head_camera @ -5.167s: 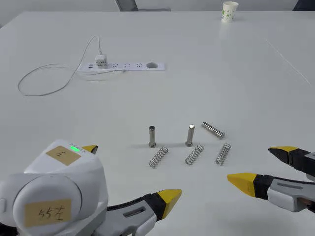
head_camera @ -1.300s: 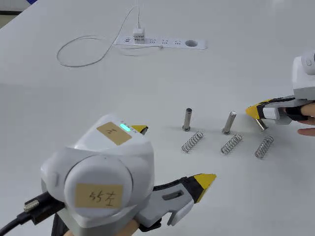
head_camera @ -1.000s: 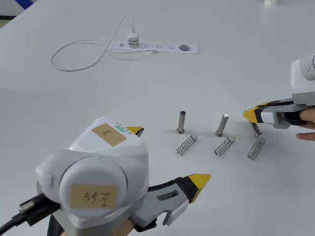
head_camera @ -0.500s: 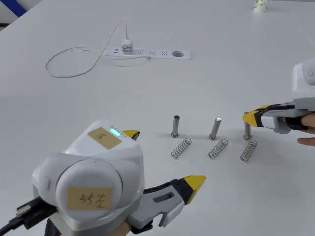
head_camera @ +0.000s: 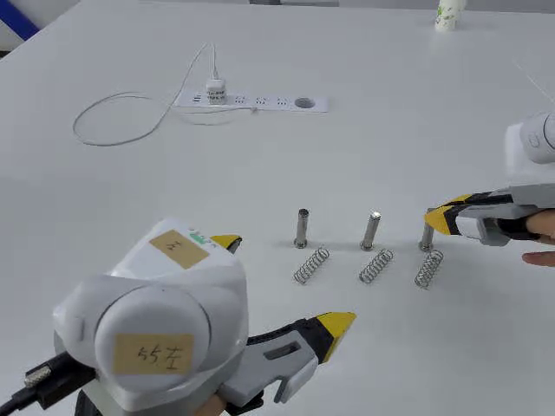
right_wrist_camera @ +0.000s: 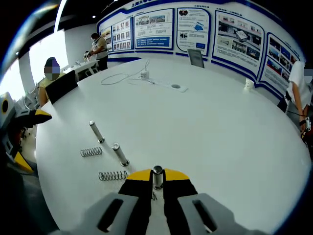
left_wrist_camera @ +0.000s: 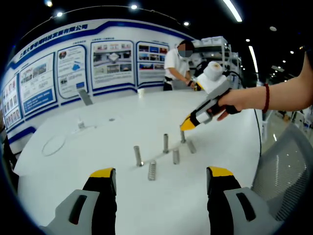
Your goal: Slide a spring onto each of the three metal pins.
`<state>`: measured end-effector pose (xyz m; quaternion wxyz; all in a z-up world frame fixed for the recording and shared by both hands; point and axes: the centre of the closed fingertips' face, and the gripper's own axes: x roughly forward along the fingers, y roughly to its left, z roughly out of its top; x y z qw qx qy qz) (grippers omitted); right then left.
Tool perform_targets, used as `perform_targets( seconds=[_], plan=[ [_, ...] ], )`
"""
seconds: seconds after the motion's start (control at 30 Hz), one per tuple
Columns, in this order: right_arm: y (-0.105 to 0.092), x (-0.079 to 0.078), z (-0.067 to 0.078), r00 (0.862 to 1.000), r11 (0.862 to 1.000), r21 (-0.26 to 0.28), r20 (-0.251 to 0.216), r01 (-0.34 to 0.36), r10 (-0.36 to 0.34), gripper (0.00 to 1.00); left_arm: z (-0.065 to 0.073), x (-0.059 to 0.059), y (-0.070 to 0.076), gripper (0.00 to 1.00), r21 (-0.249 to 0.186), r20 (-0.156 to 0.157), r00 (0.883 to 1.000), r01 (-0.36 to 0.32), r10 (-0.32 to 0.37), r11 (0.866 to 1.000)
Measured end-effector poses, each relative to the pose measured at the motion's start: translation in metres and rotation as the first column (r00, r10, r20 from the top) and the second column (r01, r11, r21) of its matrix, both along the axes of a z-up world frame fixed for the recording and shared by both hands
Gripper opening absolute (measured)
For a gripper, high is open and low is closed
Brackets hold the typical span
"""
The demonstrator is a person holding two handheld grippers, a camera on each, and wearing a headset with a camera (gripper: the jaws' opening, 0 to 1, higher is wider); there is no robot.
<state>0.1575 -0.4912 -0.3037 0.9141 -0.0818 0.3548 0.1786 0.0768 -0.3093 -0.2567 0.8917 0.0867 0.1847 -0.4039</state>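
Three short metal pins stand in a row on the white table: the left pin (head_camera: 302, 228), the middle pin (head_camera: 371, 231) and the right pin (head_camera: 426, 238). A loose spring lies flat in front of each: left spring (head_camera: 311, 265), middle spring (head_camera: 376, 265), right spring (head_camera: 428, 269). My right gripper (head_camera: 438, 221) comes in from the right and is shut on the right pin (right_wrist_camera: 157, 171), holding it upright. My left gripper (head_camera: 282, 284) hovers open near the front left, apart from the pins (left_wrist_camera: 166, 143) and springs (left_wrist_camera: 151, 170), nothing between its fingers.
A white power strip (head_camera: 251, 102) with a plugged charger and a looped cable lies at the back left. A paper cup (head_camera: 446, 13) stands at the far edge. People stand beyond the table in both gripper views.
The right gripper has raised the third pin from a tilt to upright at the right end of the row. The left gripper stays open. The head camera has shifted.
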Motion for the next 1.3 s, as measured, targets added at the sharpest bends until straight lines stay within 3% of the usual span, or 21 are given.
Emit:
perform_targets(
  seconds=[0.7,0.9,1.17,1.3],
  plan=[
    [-0.005,-0.01,0.002,0.999,0.999,-0.008,-0.006,0.034,-0.034,0.09,-0.001,-0.001,-0.001,0.75,0.006,-0.002,1.0,0.008,-0.008,1.0],
    [-0.006,-0.01,0.003,0.999,0.999,0.01,-0.009,0.043,-0.043,0.09,-0.001,-0.002,-0.001,0.75,0.008,-0.002,1.0,0.01,-0.01,1.0],
    [-0.004,-0.008,0.01,0.997,0.993,0.089,0.006,0.075,-0.076,0.12,-0.002,-0.003,-0.002,0.74,0.009,-0.01,1.0,0.014,-0.014,1.0],
    [-0.003,-0.009,0.013,0.997,0.993,0.088,0.019,0.075,-0.077,0.16,-0.003,-0.003,-0.001,0.74,0.009,-0.011,1.0,0.012,-0.012,1.0]
  ],
)
